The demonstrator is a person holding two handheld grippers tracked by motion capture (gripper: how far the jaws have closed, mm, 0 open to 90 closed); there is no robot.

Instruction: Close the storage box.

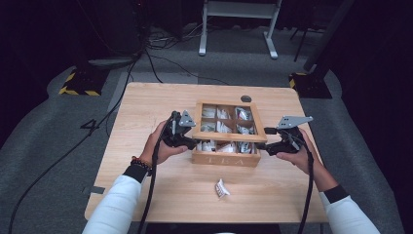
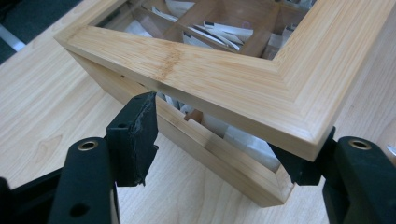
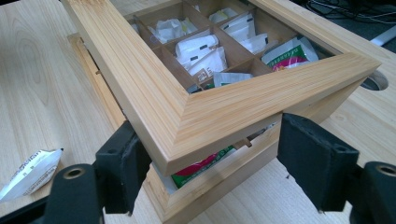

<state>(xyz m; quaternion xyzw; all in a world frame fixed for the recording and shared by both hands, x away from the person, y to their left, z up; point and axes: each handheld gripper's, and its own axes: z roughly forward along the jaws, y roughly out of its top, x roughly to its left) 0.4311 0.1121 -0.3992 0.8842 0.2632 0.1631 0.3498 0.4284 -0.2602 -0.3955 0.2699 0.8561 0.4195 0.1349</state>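
A dark room with grey carpet, cables and a white stand's feet at the far side surrounds a pale wooden surface (image 1: 146,107). On it, both claws work at a wooden tea box (image 1: 225,159) that sits slightly right of centre.

The left claw (image 1: 187,140) is at the box's near left corner. In the left gripper view its jaws stand spread, one pad under the lid's left edge, the other at the lid's near corner, so the lid's corner lies between them without being pinched. The right claw (image 1: 265,146) mirrors it at the near right corner: in the right gripper view its jaws are also apart, straddling the corner of the lid (image 3: 205,112), not clamped on it.

The lid is a window frame hinged along the far side. Its near edge is raised off the base, leaving a wedge-shaped gap through which tea sachets (image 3: 201,51) show in the compartments. The lid's long axis runs left to right, directly between the two claws, each equally close to its own corner. Whichever way the lid goes next, it should turn about the far hinge, so both corners likely need to travel together to keep the frame from twisting.

Outward from the box, a loose tea packet (image 1: 222,188) lies on the near part of the surface, well apart from both claws.
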